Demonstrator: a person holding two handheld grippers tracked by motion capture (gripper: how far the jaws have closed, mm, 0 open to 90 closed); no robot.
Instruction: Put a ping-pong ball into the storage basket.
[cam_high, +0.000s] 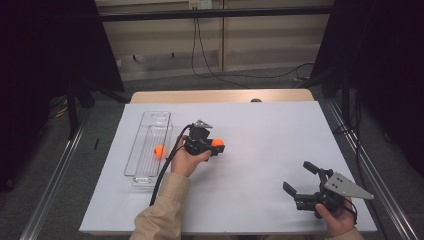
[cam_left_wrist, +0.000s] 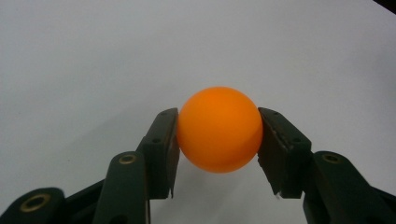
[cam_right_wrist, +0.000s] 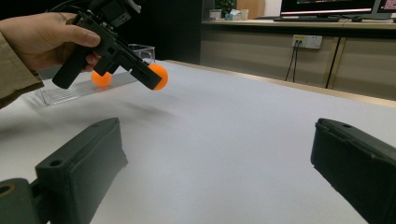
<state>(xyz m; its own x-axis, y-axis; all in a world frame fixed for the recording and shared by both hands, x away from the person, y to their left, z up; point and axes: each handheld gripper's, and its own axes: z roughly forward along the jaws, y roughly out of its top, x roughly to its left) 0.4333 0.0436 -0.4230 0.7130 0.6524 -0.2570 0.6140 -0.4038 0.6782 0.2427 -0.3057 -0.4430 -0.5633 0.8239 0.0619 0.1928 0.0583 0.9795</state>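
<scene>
Orange ball (cam_high: 217, 142), from the high view, sat clamped in the left tongs (cam_high: 216, 146) just beside the clear tray (cam_high: 148, 131), where a second ball (cam_high: 159, 151) already lay. Left gripper view: pads pressed its sides above bare table (cam_left_wrist: 93, 56). Right gripper view: right tongs (cam_right_wrist: 215, 168) gaped empty, with open room all round.

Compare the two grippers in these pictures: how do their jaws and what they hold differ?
The left gripper is shut on an orange ball, above the table; the right gripper is open, nothing between its jaws. The left sits near the clear tray; the right sits far from it. Both are black and hand-held.
</scene>
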